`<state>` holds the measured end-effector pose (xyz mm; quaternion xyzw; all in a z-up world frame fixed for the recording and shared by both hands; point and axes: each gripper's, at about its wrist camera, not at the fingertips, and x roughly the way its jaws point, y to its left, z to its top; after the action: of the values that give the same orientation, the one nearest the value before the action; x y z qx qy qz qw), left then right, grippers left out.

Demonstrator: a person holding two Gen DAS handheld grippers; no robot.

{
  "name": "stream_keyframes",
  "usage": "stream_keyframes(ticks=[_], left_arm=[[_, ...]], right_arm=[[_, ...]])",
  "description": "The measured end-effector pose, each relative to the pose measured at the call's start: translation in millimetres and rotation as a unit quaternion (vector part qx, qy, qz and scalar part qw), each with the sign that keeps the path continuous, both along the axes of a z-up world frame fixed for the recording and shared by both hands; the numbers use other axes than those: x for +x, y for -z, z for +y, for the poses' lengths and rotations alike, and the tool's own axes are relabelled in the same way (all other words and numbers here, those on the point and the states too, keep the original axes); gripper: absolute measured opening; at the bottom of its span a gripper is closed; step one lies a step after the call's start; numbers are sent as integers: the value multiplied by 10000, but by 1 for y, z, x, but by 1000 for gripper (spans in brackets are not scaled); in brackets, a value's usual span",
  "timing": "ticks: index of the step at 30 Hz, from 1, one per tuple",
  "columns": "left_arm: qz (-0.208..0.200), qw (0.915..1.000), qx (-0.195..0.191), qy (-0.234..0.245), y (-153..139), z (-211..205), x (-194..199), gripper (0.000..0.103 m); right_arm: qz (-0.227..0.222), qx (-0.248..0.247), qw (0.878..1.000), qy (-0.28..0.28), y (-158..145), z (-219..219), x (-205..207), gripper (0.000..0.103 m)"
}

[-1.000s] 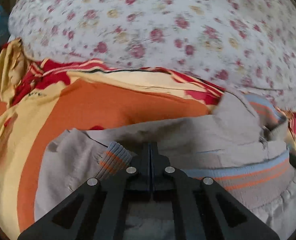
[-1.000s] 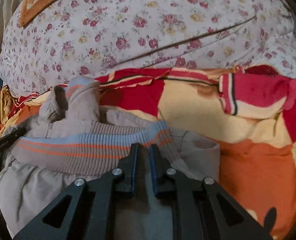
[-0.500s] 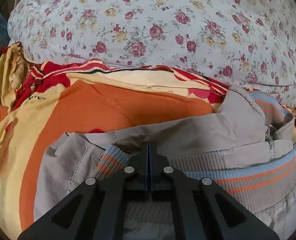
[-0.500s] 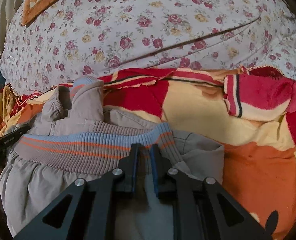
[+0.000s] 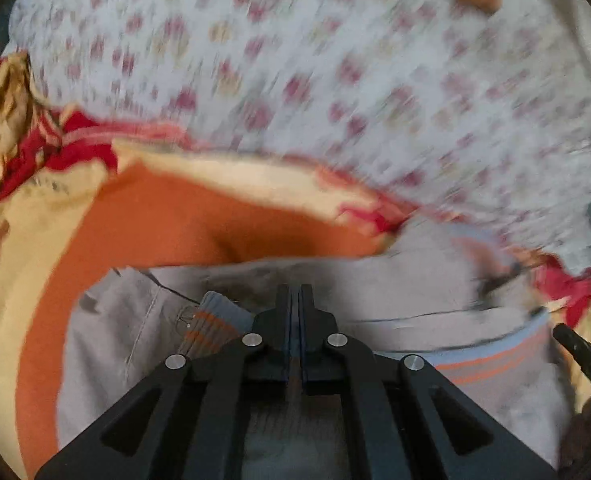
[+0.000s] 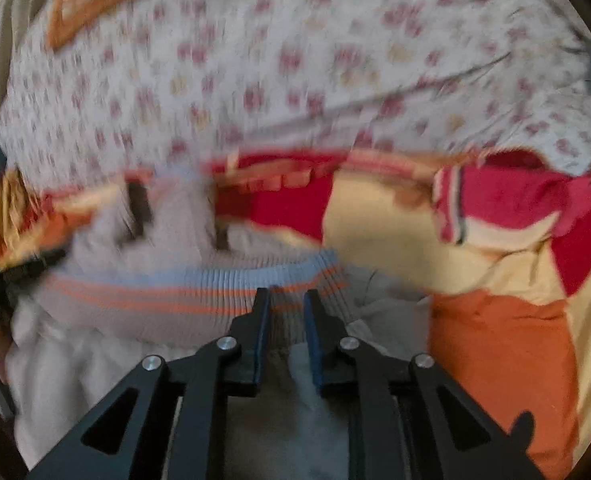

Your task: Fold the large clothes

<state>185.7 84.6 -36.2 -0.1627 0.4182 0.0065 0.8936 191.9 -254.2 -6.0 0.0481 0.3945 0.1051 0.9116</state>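
Observation:
A grey jacket (image 5: 395, 296) with a ribbed hem striped blue and orange (image 6: 167, 284) lies on an orange, yellow and red blanket (image 5: 167, 232). My left gripper (image 5: 295, 300) is shut on the jacket's ribbed hem, its jaws pressed together. My right gripper (image 6: 287, 304) is shut on the ribbed hem, the thick fabric bunched between its jaws, which stand a little apart. Both views are blurred by motion.
A white floral quilt (image 5: 315, 72) fills the far side in both views. A red and cream garment (image 6: 515, 204) lies at the right on the blanket (image 6: 495, 340). The other gripper's black tip (image 5: 583, 352) shows at the right edge.
Both grippers have moved with the jacket hem held, and the views are now motion-blurred. The right gripper's jaws stand a little wider around the hem.

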Motion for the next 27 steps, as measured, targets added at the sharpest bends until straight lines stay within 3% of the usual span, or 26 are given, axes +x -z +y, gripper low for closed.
stream_keyframes(ticks=[3, 5, 8, 10, 13, 16, 20, 25, 27], left_arm=[[-509, 9981, 132, 319, -39, -18, -31, 1], [-673, 9960, 1, 595, -50, -31, -55, 13], [-552, 9937, -242, 949, -42, -58, -90, 14], [-278, 9928, -87, 1165, -27, -78, -98, 14], [266, 9935, 233, 1078, 6, -89, -96, 14], [-15, 9919, 514, 1160, 11, -92, -96, 14], [4, 9934, 224, 1129, 9, -81, -98, 14], [-367, 9963, 137, 765, -13, -62, -136, 14], [-542, 9964, 151, 635, -21, -53, -154, 14]], right_arm=[[-454, 200, 9987, -146, -25, 1, -36, 17], [-542, 177, 9979, -293, -30, 8, -62, 17], [-387, 210, 9978, -496, -26, 23, -95, 17], [-277, 78, 9975, -639, -16, 38, -109, 17], [2, -227, 9953, -937, 3, 58, -114, 17], [544, -616, 9918, -983, 38, 69, -99, 19], [378, -523, 9936, -926, 32, 68, -99, 19], [-398, 12, 9923, -1175, -7, 68, -126, 19], [-246, -3, 9904, -1358, -4, 76, -128, 22]])
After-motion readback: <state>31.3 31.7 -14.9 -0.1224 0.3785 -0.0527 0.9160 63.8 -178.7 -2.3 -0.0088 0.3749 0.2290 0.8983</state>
